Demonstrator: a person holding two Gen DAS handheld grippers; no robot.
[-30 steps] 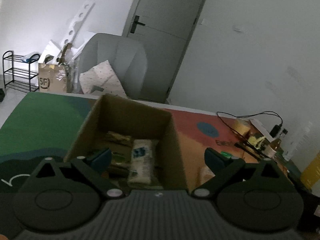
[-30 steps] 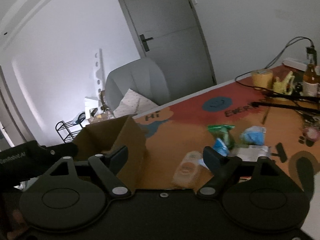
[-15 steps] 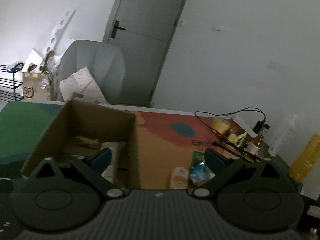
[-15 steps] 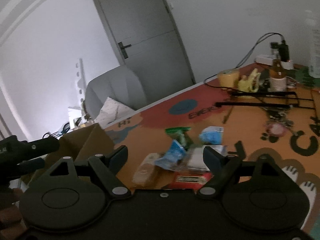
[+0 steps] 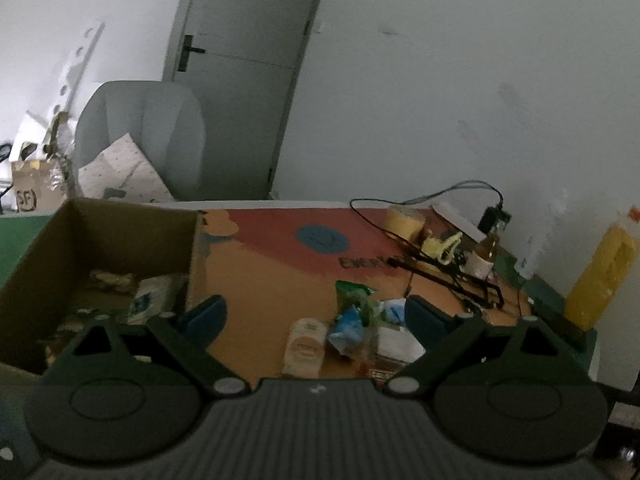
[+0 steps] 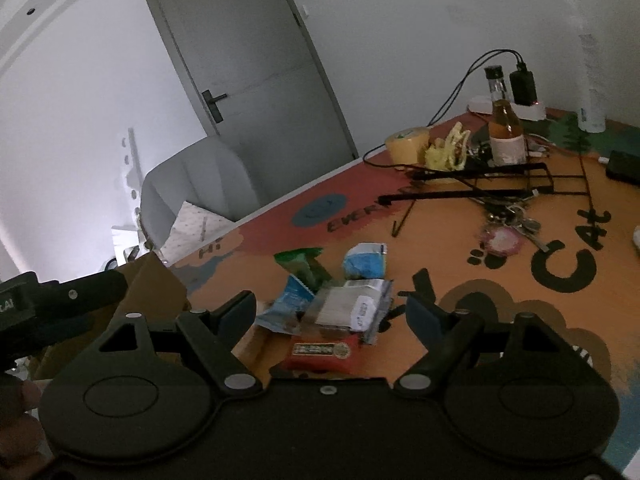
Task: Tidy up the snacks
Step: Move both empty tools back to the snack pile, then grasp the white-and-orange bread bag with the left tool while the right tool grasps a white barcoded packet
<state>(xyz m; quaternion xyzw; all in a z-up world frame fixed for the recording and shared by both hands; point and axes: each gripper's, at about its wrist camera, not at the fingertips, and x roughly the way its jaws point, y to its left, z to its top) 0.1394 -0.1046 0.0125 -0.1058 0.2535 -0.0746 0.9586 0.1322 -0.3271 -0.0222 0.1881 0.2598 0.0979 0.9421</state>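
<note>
An open cardboard box [image 5: 120, 216] stands at the left of the table and holds several snack packets, one white [image 5: 150, 300]. A pile of loose snacks lies to its right: a beige packet [image 5: 306, 346], a blue packet [image 5: 348, 322], a green packet [image 5: 352, 292]. My left gripper [image 5: 314, 314] is open and empty, above the pile. My right gripper [image 6: 332, 310] is open and empty, just above the same pile: a white packet [image 6: 352, 306], a red packet [image 6: 320, 354], a green packet [image 6: 306, 264] and a light blue packet [image 6: 366, 262]. The box edge [image 6: 160, 284] shows at its left.
A black wire rack [image 6: 480, 184], a bottle [image 6: 506, 128], a tape roll [image 6: 406, 142], keys [image 6: 508, 228] and cables lie at the table's far right. A yellow container [image 5: 604, 276] stands at the right edge. A grey chair [image 5: 140, 140] stands behind the table.
Both grippers have swung right, away from the box and toward the loose snack pile. The right gripper has come closer to the pile. Both stay open.
</note>
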